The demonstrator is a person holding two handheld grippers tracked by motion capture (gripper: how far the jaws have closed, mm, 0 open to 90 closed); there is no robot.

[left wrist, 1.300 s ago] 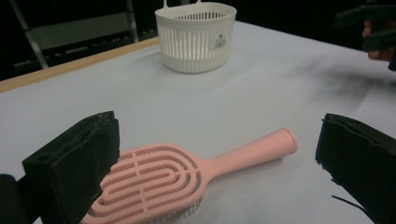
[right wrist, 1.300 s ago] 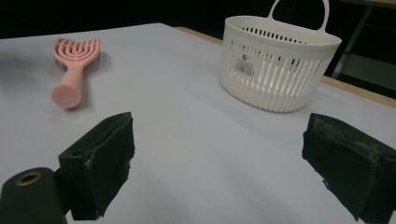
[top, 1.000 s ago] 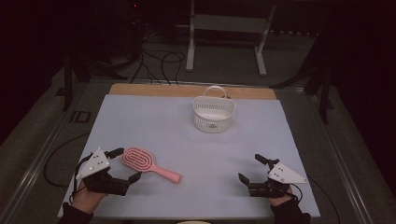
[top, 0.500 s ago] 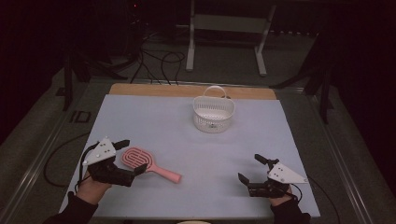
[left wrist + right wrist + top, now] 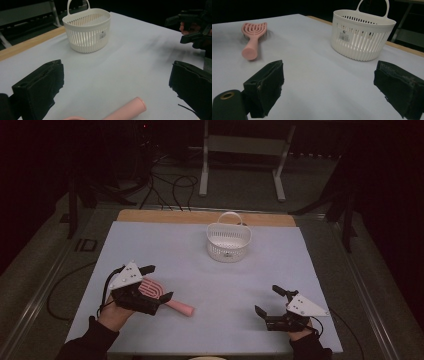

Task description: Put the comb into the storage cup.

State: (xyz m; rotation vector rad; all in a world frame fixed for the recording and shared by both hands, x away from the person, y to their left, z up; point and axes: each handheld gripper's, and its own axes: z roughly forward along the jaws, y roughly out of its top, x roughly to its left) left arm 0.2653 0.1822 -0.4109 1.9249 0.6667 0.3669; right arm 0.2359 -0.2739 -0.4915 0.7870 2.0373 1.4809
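Pink hairbrush (image 5: 162,296) on the pale table sheet (image 5: 200,265), near the front-left part of it — head under the left gripper (image 5: 157,282), handle sticking out toward the middle of the table. That gripper sits over the brush head with its 2 jaws spread wide, one on each side; in the left gripper view the handle end (image 5: 127,108) lies on the sheet between the jaws, and neither jaw touches it. The right gripper (image 5: 270,301) rests well apart at the front-right, jaws also wide and nothing between them. From its own view the brush (image 5: 253,37) lies flat, far off to the left. A white slatted basket (image 5: 228,240) with a loop handle stands upright toward the back — well away from both grippers.
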